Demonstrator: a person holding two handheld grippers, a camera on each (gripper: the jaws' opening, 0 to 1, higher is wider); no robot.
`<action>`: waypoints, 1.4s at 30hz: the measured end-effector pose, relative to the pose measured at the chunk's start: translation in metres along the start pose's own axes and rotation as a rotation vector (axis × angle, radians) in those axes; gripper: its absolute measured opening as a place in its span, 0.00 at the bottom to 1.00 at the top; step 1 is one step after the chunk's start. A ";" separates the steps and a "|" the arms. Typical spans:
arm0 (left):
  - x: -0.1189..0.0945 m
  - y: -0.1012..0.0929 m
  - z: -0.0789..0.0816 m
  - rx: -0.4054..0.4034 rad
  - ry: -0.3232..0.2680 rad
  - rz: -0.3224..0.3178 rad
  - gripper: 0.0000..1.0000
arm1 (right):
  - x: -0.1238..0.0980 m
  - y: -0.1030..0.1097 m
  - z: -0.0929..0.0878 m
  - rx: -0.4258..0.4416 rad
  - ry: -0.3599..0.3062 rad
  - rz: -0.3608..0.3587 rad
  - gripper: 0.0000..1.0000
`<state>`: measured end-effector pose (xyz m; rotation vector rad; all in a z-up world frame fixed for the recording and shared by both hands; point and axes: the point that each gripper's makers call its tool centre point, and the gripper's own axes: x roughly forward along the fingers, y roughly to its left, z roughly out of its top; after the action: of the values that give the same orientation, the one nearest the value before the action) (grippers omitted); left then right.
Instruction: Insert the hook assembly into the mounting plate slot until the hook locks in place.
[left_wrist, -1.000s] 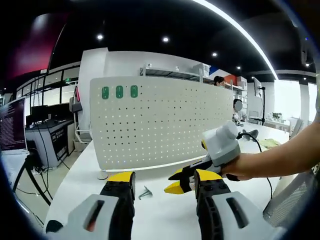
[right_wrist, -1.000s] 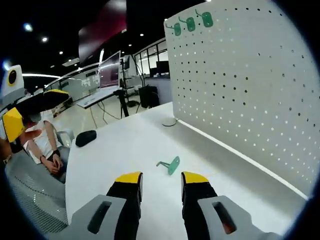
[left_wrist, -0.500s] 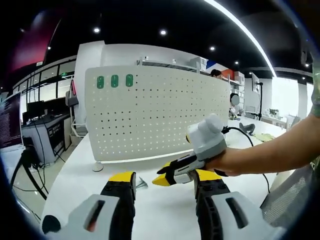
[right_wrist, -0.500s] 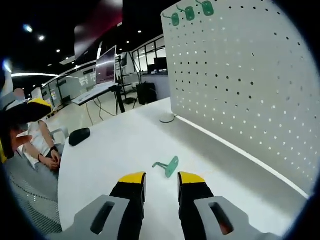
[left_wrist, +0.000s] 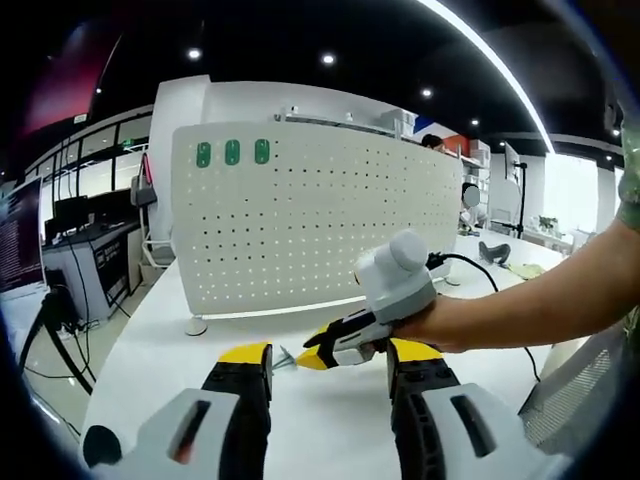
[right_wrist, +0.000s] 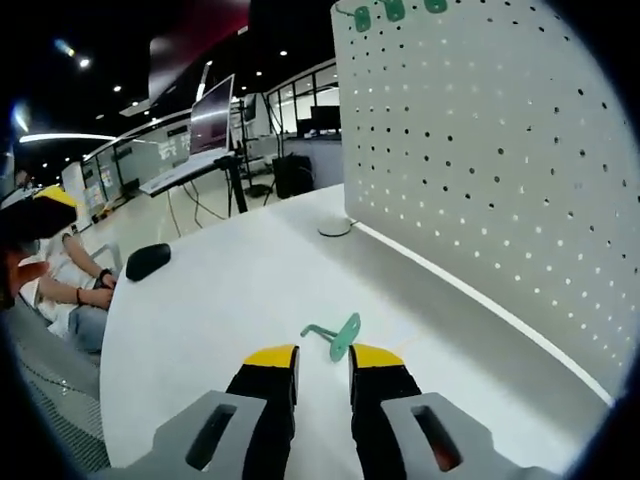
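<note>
pickup step: right hand-held gripper (right_wrist: 322, 358), jaws narrowly parted and empty, at green hook (right_wrist: 336, 336) on desk (right_wrist: 200, 300); next, close on it; left hand-held gripper (left_wrist: 330, 360) wide, idle.

black mouse (right_wrist: 147, 261), monitor (right_wrist: 219, 103), white table (right_wrist: 200, 300)

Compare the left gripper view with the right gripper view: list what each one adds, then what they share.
Left gripper view adds: the person's hand holding the right tongs, their tips near the hook, and the open left tongs.

Right gripper view adds: a black computer mouse on the table and a seated person at the left.

Shared: the white perforated pegboard, the green plastic hooks mounted near its top, the white table and the loose green hook lying on it.
</note>
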<state>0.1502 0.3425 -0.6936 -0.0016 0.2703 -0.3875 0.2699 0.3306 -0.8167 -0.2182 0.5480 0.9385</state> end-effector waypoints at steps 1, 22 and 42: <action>0.000 0.000 0.000 0.000 0.001 -0.002 0.47 | 0.001 0.000 -0.001 -0.001 0.004 -0.001 0.19; 0.005 0.006 -0.002 -0.001 0.016 -0.043 0.45 | 0.019 -0.004 -0.008 -0.021 0.045 -0.027 0.14; 0.008 0.005 -0.003 -0.007 0.021 -0.051 0.44 | 0.015 -0.020 -0.013 -0.040 0.053 -0.078 0.05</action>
<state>0.1578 0.3441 -0.6990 -0.0113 0.2927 -0.4375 0.2886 0.3247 -0.8368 -0.2995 0.5662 0.8706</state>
